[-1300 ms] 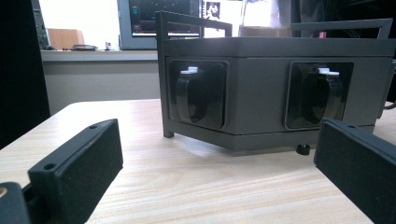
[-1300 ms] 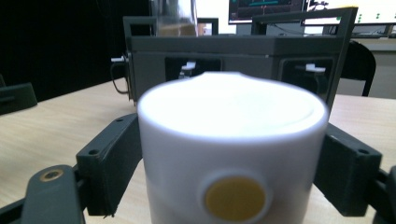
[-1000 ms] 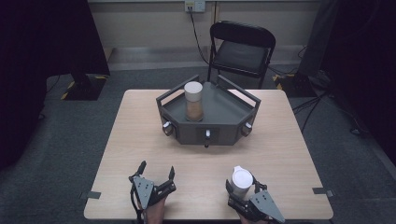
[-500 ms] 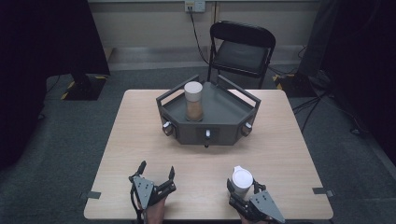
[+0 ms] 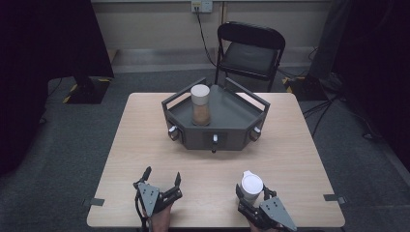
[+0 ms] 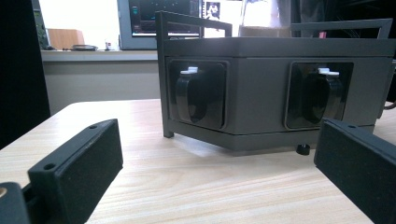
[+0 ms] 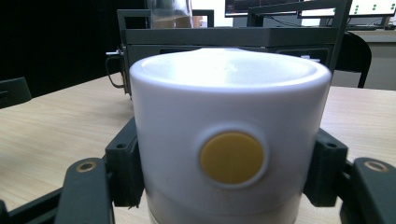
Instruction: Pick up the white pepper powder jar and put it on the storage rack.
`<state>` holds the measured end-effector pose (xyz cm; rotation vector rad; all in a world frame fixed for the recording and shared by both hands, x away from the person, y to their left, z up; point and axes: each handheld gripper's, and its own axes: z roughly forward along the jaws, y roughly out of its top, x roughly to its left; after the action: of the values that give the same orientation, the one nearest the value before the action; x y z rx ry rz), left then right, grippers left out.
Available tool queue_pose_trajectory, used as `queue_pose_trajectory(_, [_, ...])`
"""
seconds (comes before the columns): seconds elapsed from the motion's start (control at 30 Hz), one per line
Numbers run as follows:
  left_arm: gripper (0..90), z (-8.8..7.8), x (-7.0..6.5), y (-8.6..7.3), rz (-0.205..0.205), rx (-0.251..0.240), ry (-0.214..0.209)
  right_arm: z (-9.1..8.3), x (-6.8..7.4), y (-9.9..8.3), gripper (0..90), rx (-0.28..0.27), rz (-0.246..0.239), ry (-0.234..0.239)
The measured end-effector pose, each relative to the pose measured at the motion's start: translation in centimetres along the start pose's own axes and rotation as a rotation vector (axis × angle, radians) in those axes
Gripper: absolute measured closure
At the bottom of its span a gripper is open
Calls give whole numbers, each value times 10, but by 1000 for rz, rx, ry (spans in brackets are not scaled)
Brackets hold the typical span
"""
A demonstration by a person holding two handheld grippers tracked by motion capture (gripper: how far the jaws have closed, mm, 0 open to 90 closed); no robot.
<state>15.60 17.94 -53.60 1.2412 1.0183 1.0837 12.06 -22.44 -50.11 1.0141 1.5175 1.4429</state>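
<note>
High view. The right gripper (image 5: 252, 192) is clamped on a white cylindrical plastic container with a flat white lid (image 5: 252, 186), which stands upright near the front edge of the pale wood-grain table (image 5: 145, 125); the jaws have just been closing, with the container between them. The left gripper (image 5: 162, 179) rests near the same edge, well apart from the right one, with its jaws spread wide on nothing. At mid-table stands a dark grey angular metal tray with raised rails and knobs on its front faces (image 5: 227, 137); a clear cylindrical jar with a white lid and brown contents (image 5: 200, 105) stands upright in its left part. By judgement the grasp is made, while lifting the white container and setting it down, probably in the tray beside the jar, is left to do. Beyond the table are a black folding chair (image 5: 250, 53), grey carpet and a wall socket with a cable.

Left gripper view. Both black jaws stand far apart, framing the tray's (image 6: 261, 88) front faces with two recessed black knobs; bare wood lies between them.

Right gripper view. The white container (image 7: 229, 140), with a round yellow spot on its wall, is pressed between both pads; the tray (image 7: 224, 37) lies behind it.
</note>
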Motion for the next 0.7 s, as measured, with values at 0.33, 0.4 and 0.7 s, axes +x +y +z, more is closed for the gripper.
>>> queue_pose_trajectory(0.33, [5,0,0,0,-1,0,-1,1,-1,7,297,2,3,6])
queue_pose_trajectory(0.4, [5,0,0,0,0,0,-1,2,0,9,297,2,-5,4])
queue_pose_trajectory(0.7, [5,0,0,0,-1,0,-1,4,-2,22,297,8,-37,5])
